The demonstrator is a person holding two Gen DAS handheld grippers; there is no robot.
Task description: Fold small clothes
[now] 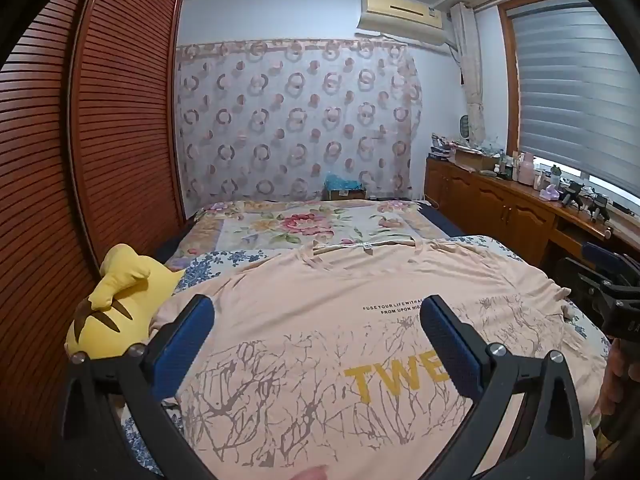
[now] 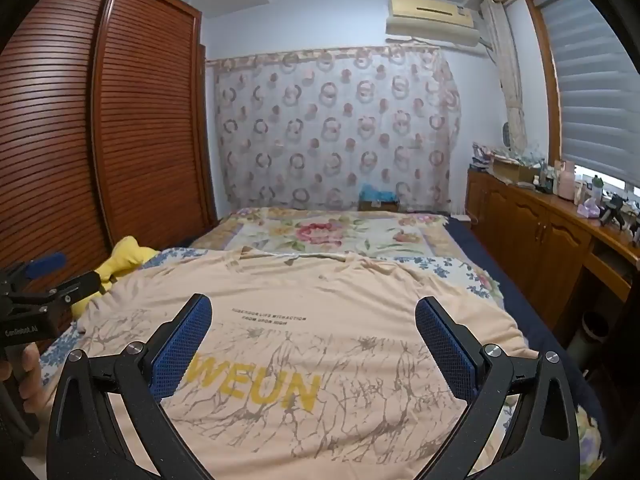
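Observation:
A peach T-shirt (image 1: 340,320) with yellow letters and a grey branch print lies spread flat, front up, on the bed; it also shows in the right wrist view (image 2: 320,340). Its collar points to the far side. My left gripper (image 1: 316,308) is open and empty, held above the shirt's left lower part. My right gripper (image 2: 314,306) is open and empty, above the shirt's right lower part. Each gripper shows at the edge of the other's view: the right gripper's body (image 1: 612,292) and the left gripper's body (image 2: 40,288).
A yellow plush toy (image 1: 120,304) lies at the shirt's left edge, by the slatted wooden wardrobe (image 1: 100,120). A floral quilt (image 1: 296,224) covers the far bed. A wooden cabinet (image 2: 540,224) with clutter runs along the right under the window.

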